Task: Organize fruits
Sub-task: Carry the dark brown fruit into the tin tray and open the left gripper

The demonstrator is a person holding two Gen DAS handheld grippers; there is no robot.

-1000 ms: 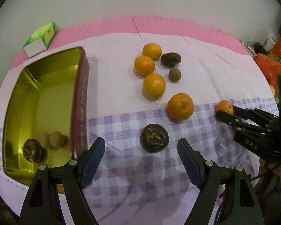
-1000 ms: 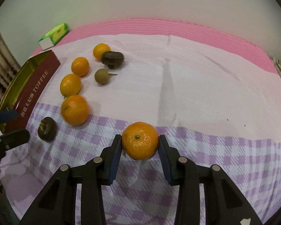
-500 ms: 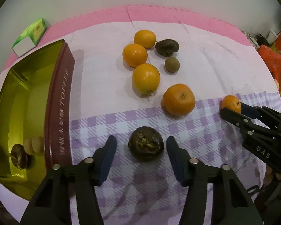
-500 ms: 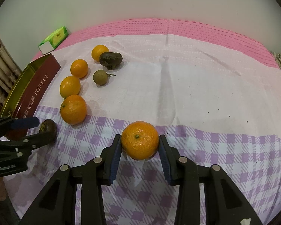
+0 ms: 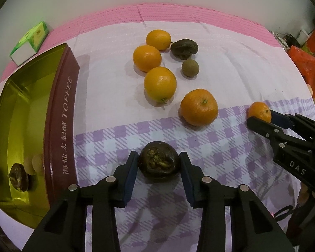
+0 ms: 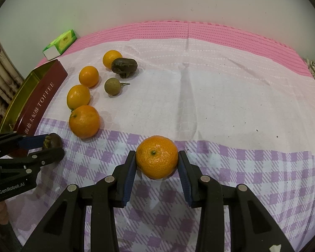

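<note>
A dark wrinkled fruit (image 5: 158, 164) lies on the checked cloth, and my left gripper (image 5: 159, 157) is closing on it, both blue pads touching its sides. My right gripper (image 6: 157, 157) is shut on a mandarin (image 6: 156, 156) that rests on the cloth to the right. Several oranges (image 5: 160, 84), another dark fruit (image 5: 184, 45) and a small brown-green fruit (image 5: 190, 68) lie loose further back. The gold toffee tin (image 5: 63, 113) at the left holds one dark fruit (image 5: 19, 177) and two pale round ones (image 5: 34, 163).
A green and white box (image 5: 31, 42) lies at the back left by the wall. Red-orange bags and clutter (image 5: 306, 63) sit past the table's right edge. The pink mat (image 6: 199, 33) runs along the back.
My left gripper sank towards the dark fruit and its jaws went from wide open to closed on it. The right gripper kept still with the mandarin.
</note>
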